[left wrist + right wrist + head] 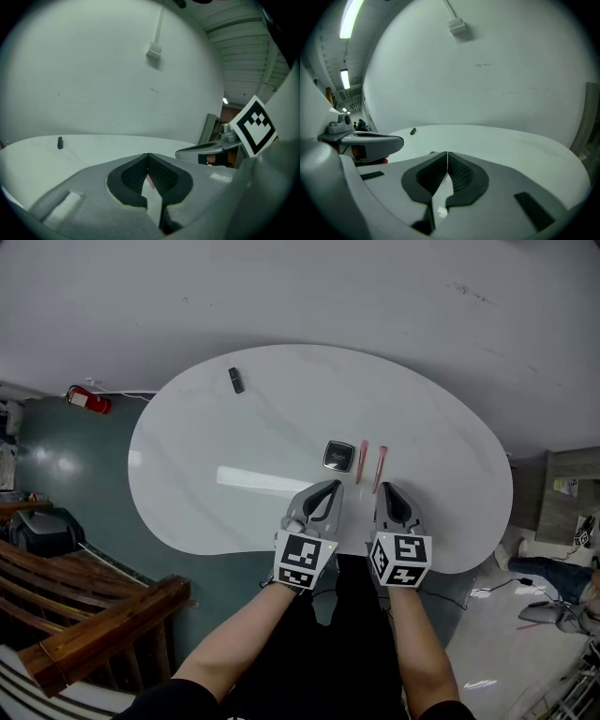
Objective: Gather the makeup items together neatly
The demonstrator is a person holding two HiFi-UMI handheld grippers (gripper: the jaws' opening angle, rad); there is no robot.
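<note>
White table (teal floor beneath)

Far dark item too small to identify.

Bright, even light; glare streaks the white table; both gripper views bulge, black-cornered.

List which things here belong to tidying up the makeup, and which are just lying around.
Belong to the job:
black compact
left pink stick
right pink stick
small dark item, alone at the table's far edge, probably makeup too

Just lying about:
red fire extinguisher on the floor
wooden bench
</note>
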